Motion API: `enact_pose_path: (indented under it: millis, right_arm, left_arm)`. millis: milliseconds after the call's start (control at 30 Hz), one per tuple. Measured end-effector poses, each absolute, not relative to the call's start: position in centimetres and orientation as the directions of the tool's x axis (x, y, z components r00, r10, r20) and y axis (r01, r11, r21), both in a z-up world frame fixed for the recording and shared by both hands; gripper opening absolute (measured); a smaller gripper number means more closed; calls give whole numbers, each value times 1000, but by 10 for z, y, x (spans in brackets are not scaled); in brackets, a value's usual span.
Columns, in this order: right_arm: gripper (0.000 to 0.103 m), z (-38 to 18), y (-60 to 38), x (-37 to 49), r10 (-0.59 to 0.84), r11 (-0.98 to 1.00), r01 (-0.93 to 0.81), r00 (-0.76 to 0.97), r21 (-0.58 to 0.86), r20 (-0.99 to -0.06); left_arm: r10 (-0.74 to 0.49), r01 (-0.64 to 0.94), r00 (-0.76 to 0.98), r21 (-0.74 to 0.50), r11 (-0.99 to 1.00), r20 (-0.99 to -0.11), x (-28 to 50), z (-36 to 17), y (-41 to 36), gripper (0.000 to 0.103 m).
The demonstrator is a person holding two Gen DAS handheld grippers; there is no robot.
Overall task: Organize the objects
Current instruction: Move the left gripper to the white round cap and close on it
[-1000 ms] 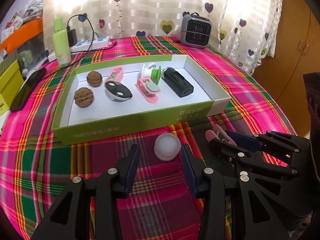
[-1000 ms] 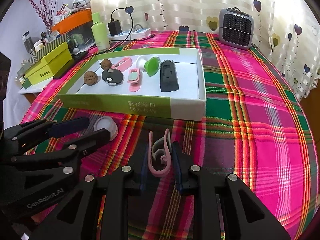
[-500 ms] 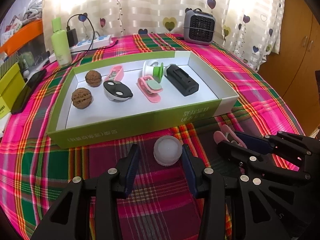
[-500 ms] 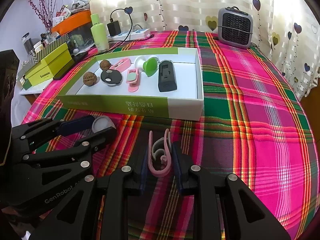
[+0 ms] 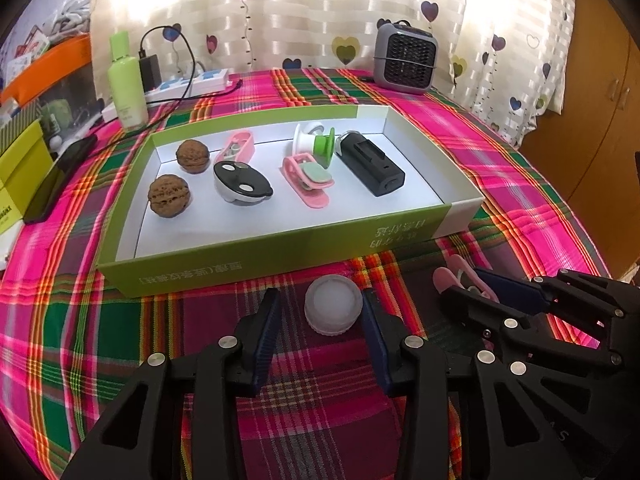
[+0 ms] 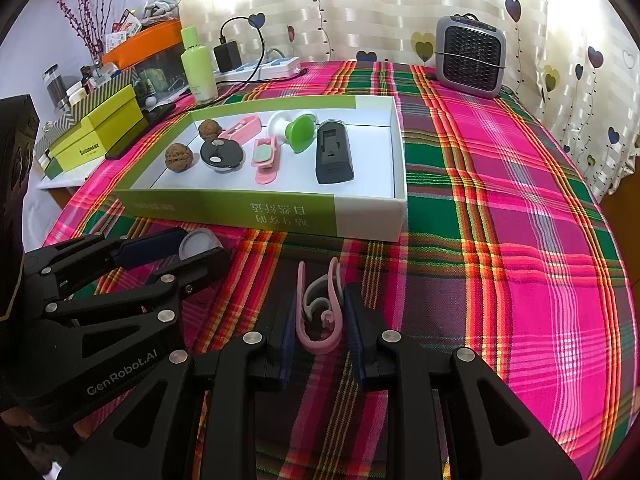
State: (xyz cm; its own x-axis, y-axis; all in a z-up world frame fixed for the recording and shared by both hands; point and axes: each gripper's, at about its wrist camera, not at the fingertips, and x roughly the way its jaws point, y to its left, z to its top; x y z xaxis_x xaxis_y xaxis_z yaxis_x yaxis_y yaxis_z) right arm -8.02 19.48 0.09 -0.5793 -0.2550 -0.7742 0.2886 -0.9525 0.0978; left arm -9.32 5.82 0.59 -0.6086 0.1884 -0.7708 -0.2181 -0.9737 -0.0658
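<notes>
From the left wrist, the left claw (image 5: 316, 312) sits low over the plaid worktop (image 5: 100, 360), near its front edge. A round white cap (image 5: 333, 310) lies on the cloth between the two fingers. The jaws have just been closing on it. The right finger looks to be touching the cap, but there is a clear gap on the left side, so the cap is not pinched yet and the claw counts as released. Just behind the cap stands the green and white box (image 5: 224, 268), lying across the middle of the worktop. Inside it are two walnuts (image 5: 169, 196), a pink clip (image 5: 308, 180), a black block (image 5: 372, 162) and other small things. From the right wrist, the right claw (image 6: 318, 320) is also low near the front edge of the worktop. Its fingers are clenched on a pink hook (image 6: 320, 312), which they squeeze from both sides. The left claw with the cap shows at the left of this view. The step in hand seems to be picking up the last two loose things. Next, I think the left claw must finish its squeeze, then both must lift over the box wall and set their things down in a bare spot inside.
</notes>
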Motion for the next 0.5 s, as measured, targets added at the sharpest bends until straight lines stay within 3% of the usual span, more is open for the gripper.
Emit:
enact_pose_path:
  millis: [500]
  right_arm:
    - [24,1,195,-80,-255,-952,288,-579,98,-774]
  left_arm:
    - [177,-197,-614,-67,-978,-769,-93,5,54,26]
